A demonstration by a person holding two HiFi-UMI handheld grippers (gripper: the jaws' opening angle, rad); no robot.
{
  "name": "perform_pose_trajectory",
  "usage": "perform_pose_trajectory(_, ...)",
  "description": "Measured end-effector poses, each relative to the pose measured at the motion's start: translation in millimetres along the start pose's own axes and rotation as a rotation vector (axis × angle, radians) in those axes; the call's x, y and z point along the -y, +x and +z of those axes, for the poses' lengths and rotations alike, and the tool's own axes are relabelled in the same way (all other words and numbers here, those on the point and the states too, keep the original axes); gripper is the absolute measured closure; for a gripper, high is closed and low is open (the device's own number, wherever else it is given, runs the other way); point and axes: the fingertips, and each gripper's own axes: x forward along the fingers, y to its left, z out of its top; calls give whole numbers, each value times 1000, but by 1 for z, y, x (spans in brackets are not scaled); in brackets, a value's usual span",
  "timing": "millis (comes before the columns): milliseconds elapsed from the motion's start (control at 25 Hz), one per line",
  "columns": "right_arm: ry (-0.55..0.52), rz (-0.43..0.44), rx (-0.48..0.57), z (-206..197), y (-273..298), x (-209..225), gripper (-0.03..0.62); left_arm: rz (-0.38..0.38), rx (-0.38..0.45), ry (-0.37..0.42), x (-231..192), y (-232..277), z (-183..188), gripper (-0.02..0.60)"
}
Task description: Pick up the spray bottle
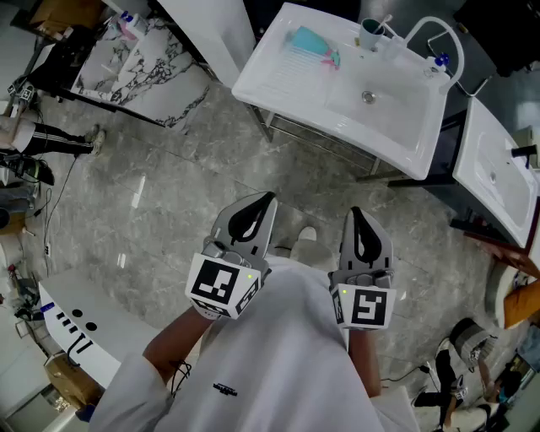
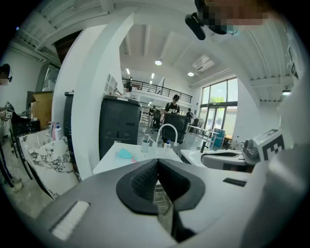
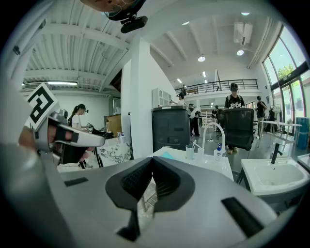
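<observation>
Spray bottle, teal body with a pink head, or so I take it at this range: lying on its side on the flat left shelf of the white basin unit, long axis running across my view, body to the left, pink end to the right and slightly towards me. Adjacent: grey-green cup and white arched faucet, both further right. Position relative to my tongs: straight ahead and well apart, across grey stone floor. Left tongs: jaws together, nothing between them. Right tongs: jaws together, likewise empty. The bottle sits roughly between the two lines of aim, just left of centre in the left gripper view. I cannot tell which hand is nearer. Judgement: approach first, then open across the narrow body.
</observation>
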Motion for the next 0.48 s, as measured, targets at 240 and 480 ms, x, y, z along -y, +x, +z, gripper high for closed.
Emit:
perform_pose_trajectory(240, 16, -4, 8, 12, 0, -50, 589, -11, 3, 10, -24, -42, -3, 578)
perform_pose_trajectory(480, 91, -15, 45, 25, 6, -87, 588, -20, 12, 11, -58, -71, -6, 578)
